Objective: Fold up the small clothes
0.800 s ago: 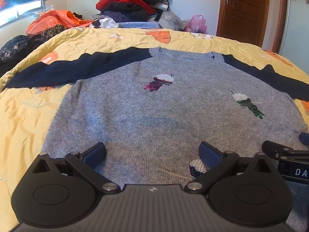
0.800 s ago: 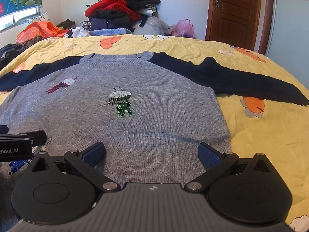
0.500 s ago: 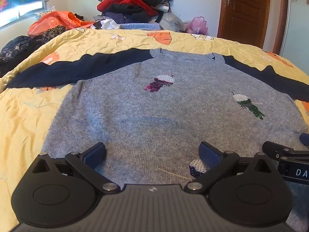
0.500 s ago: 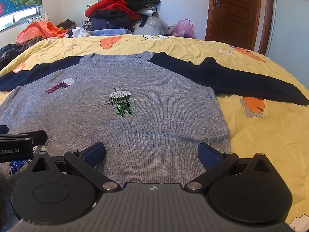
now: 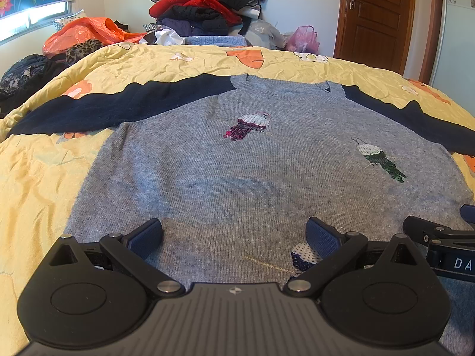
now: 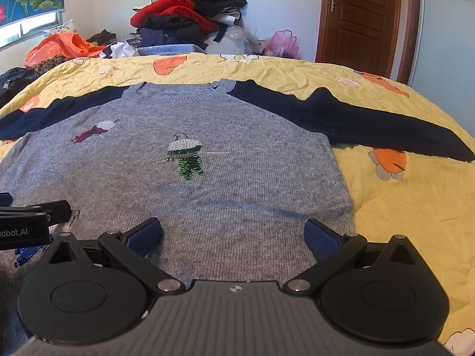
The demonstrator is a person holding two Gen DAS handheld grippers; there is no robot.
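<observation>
A grey knit sweater with navy sleeves and sequin bird patches lies spread flat, front up, on a yellow bedspread. It also shows in the right wrist view. My left gripper is open and empty, low over the sweater's bottom hem, left of centre. My right gripper is open and empty over the hem toward the right side. Each gripper shows at the edge of the other's view. The left sleeve and right sleeve stretch straight out.
A pile of clothes and an orange bag sit beyond the bed's far edge. A wooden door stands at the back right. Dark clothes lie off the bed's left side.
Both grippers have shifted very slightly; the view is nearly the same. Both stay open over the hem.
</observation>
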